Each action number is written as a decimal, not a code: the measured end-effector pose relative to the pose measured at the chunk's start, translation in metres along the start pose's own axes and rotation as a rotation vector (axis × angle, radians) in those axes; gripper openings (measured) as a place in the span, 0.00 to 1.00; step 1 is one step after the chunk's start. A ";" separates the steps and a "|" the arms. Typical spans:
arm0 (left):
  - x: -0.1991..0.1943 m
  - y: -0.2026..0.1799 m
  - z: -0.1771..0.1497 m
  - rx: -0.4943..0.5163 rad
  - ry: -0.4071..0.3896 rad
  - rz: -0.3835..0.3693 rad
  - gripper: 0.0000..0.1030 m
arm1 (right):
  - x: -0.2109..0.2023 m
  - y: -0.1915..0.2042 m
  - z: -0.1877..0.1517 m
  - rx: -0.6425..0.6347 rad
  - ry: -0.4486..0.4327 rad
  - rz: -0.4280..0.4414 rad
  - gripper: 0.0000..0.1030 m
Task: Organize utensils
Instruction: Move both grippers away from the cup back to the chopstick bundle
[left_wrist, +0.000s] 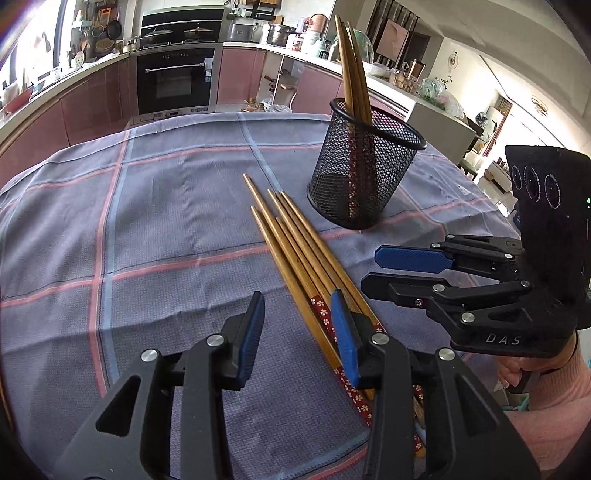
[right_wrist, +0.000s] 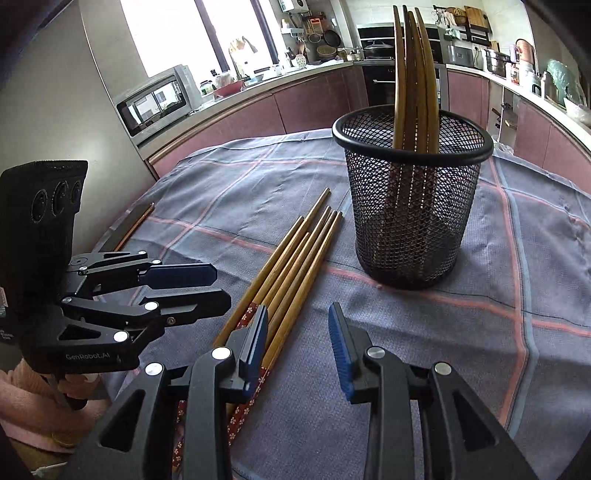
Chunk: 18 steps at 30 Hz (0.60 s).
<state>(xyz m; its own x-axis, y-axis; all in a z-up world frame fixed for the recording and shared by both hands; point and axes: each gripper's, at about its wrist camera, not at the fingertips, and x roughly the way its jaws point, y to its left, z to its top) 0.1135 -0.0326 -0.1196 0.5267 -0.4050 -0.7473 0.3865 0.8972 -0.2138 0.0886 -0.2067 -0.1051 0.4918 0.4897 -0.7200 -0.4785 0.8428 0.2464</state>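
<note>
Several wooden chopsticks (left_wrist: 295, 251) with red flowered handles lie side by side on the tablecloth, tips toward a black mesh holder (left_wrist: 365, 166). Several more chopsticks (left_wrist: 352, 66) stand upright in that holder. My left gripper (left_wrist: 297, 314) is open just above the handle end of the lying bundle, its right finger (left_wrist: 343, 332) over the sticks. In the right wrist view my right gripper (right_wrist: 299, 314) is open, its left finger (right_wrist: 255, 339) over the same chopsticks (right_wrist: 295, 258), with the holder (right_wrist: 410, 206) ahead. The two grippers flank the bundle, and neither pinches anything.
A grey-blue plaid tablecloth (left_wrist: 147, 221) covers the table. A thin wooden stick (right_wrist: 136, 225) lies at its far left edge. Pink-sleeved hands (left_wrist: 546, 387) hold the grippers. Pink kitchen cabinets, an oven (left_wrist: 175, 79) and a microwave (right_wrist: 155, 101) stand beyond the table.
</note>
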 end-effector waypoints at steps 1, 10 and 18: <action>0.001 -0.002 -0.001 0.003 0.005 0.003 0.36 | 0.001 0.001 -0.001 -0.004 0.003 -0.005 0.31; 0.008 -0.008 -0.006 0.026 0.029 0.044 0.37 | 0.004 0.005 -0.008 -0.029 0.020 -0.032 0.31; 0.007 -0.010 -0.008 0.037 0.027 0.063 0.36 | 0.005 0.006 -0.007 -0.038 0.023 -0.063 0.31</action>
<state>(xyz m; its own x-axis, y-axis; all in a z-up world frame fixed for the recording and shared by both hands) 0.1077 -0.0430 -0.1279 0.5309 -0.3422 -0.7753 0.3808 0.9136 -0.1425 0.0830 -0.2004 -0.1118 0.5055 0.4302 -0.7479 -0.4748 0.8625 0.1752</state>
